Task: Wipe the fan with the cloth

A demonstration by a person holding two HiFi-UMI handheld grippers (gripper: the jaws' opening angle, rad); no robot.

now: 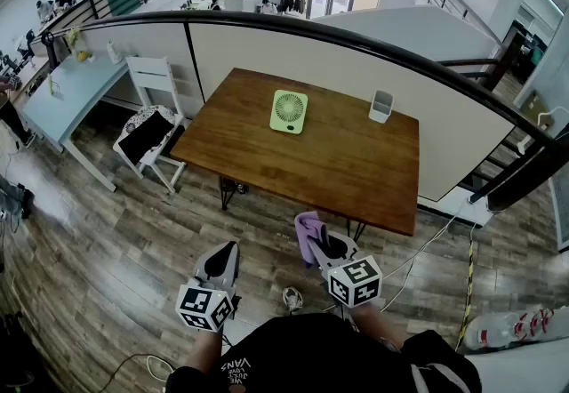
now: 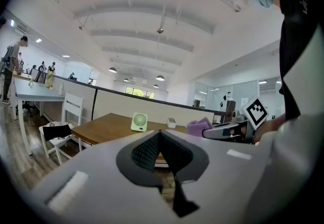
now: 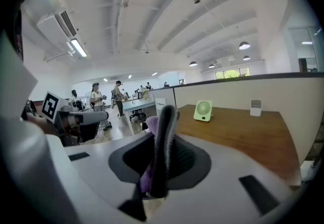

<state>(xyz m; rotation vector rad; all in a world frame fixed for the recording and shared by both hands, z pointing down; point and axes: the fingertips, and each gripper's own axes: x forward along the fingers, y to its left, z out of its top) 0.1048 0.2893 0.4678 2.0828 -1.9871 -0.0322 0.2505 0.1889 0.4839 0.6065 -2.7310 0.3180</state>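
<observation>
Person with a hand-held gripper on each side, seen from above.
A black top point(image 1: 302, 356) carries small white lettering point(image 1: 236, 367) near its left edge and a pale stripe point(image 1: 433, 373) on its right sleeve. Just ahead of the top, the left gripper point(image 1: 226, 251) and right gripper point(image 1: 324, 242) have smooth light-grey shells narrowing to dark fingers. Each bears, at the end nearest the top, a marker cube point(image 1: 205, 307) point(image 1: 355, 281) of black-and-white squares. Dark ribbed pads point(image 2: 147, 149) sit in a black recess.

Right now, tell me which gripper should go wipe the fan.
Right. The right gripper is shut on the cloth, while the left gripper is shut with nothing in it. The fan stands on the table ahead of both.
</observation>
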